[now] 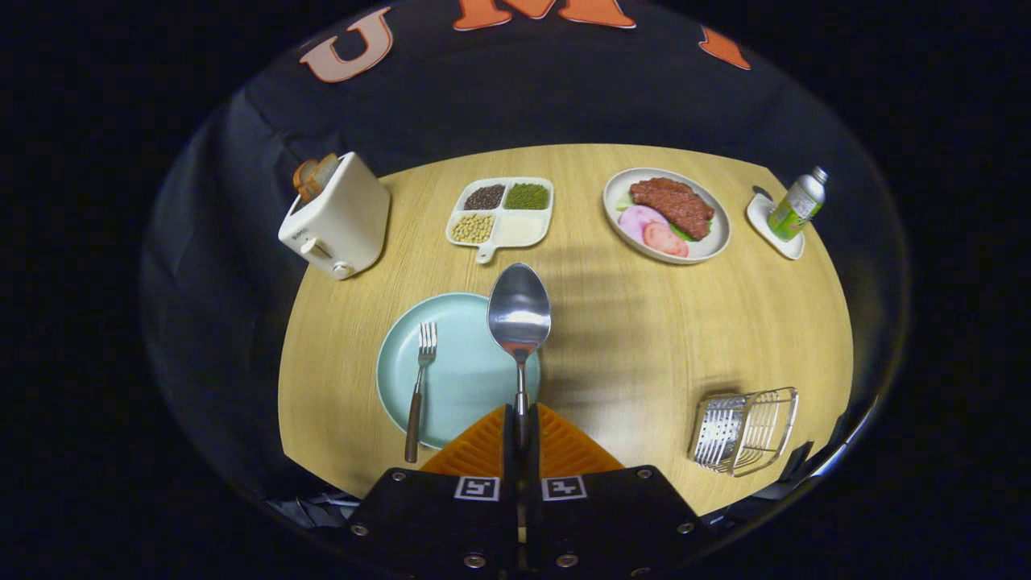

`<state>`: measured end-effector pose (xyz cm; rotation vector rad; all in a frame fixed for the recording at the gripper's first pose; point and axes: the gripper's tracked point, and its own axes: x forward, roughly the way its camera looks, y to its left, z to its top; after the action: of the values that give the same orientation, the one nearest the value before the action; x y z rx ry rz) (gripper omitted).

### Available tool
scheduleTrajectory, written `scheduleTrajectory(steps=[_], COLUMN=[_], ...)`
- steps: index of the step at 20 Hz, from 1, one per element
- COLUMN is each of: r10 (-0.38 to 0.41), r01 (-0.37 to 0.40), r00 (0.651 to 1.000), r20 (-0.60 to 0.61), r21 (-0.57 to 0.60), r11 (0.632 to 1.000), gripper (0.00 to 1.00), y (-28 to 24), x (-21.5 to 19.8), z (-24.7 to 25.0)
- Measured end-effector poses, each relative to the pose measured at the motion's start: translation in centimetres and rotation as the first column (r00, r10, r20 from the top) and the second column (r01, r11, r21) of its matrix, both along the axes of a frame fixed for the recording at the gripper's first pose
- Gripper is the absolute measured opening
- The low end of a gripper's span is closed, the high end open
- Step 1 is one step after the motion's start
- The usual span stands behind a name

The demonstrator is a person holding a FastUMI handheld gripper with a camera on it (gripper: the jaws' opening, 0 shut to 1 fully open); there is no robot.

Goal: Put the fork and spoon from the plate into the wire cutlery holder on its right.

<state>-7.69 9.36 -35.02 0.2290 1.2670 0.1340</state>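
I am holding the gripper (521,431) clenched on the spoon (519,322): both fingers are pressing on its thin handle, which is running straight out between them, with the bowl facing me just ahead of the fingertips and raised clear above the round wooden table (644,338). The spoon's bowl is hanging over the right rim of the pale blue plate (459,379), which is lying just ahead of the fingers and a little to their left. The fork (419,387) is lying on the left part of that plate, tines pointing away from me and its brown handle reaching back over the near rim toward the table edge. The wire cutlery holder (745,431) is sitting to the right of the fingers, well apart from the plate, close to the near edge of the table; I am seeing it tilted or lying over, though I cannot tell which. Beyond the plate, a white toaster (338,217) with bread in its slot is standing far left, a divided tray of beans and grains (503,213) is resting straight ahead, a dish of meat and sliced vegetables (668,213) is further right, and a green can (796,205) is leaning on a small white saucer (775,227) at the far right
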Motion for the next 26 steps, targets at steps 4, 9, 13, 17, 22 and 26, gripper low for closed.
scheduleTrajectory(steps=[4, 9, 13, 17, 22, 26], r10=[-0.084, -0.170, -0.224, -0.219, -0.172, -0.134], r01=[0.085, 0.172, 0.224, 0.214, 0.161, 0.121], r00=[0.996, 0.985, 0.975, 0.975, 0.982, 0.987], r20=[0.039, 0.041, 0.012, -0.033, -0.083, -0.090], r21=[-0.018, -0.053, -0.079, -0.120, -0.125, -0.135], r11=[0.996, 0.984, 0.971, 0.969, 0.979, 0.983], gripper=[0.05, 0.05, 0.05, 0.05, 0.05, 0.05], y=[-5.0, -11.6, -16.1, -19.2, -19.7, -19.9], x=[-1.0, -4.6, -7.9, -10.8, -12.2, -11.9], z=[2.0, 2.8, 2.2, 0.7, -1.5, -2.0])
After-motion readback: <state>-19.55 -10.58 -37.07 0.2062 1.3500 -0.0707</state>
